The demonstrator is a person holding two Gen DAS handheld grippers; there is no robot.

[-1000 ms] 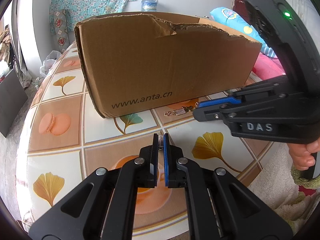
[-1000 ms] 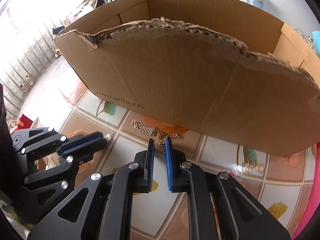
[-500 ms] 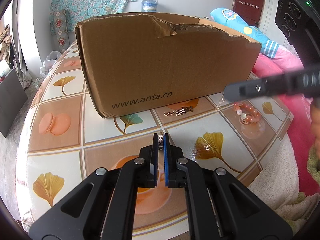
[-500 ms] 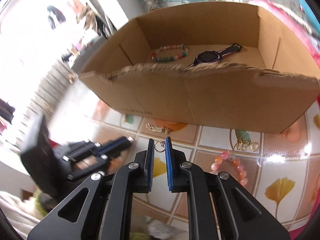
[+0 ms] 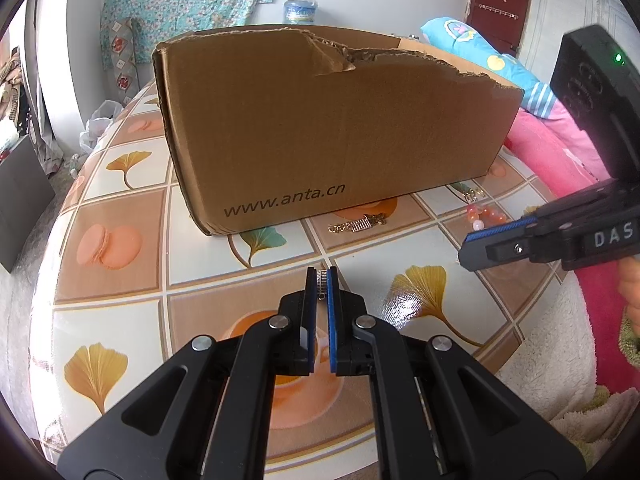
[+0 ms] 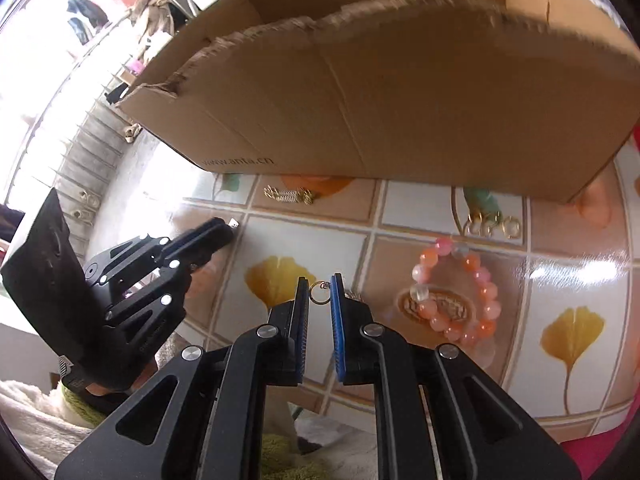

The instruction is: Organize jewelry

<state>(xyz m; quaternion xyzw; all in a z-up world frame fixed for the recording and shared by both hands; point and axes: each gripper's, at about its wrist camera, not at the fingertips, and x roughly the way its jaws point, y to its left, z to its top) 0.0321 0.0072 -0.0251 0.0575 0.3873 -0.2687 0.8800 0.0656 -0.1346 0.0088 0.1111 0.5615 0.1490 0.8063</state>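
- Left gripper (image 5: 321, 276): clamped on a small silver piece (image 5: 320, 279), above the desk (image 5: 120, 296).
- Gold clasp (image 6: 289, 195) at 11 o'clock of right gripper, just beside the box (image 6: 400, 92).
- Right gripper (image 6: 320, 292): clamped on a small gold ring (image 6: 318, 293).
- Bead bracelet (image 6: 460, 292) at 3 o'clock, flat on desk.

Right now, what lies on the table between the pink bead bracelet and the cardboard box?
Small gold rings lie there, between the bracelet and the cardboard box; the right wrist view shows it.

The worktop (image 5: 132, 312) has a glossy cover with ginkgo leaves. On it stands a cardboard box (image 5: 328, 128). Before the box lie a gold chain piece (image 6: 289, 195), gold rings (image 6: 490, 226) and a pink bead bracelet (image 6: 460, 292).
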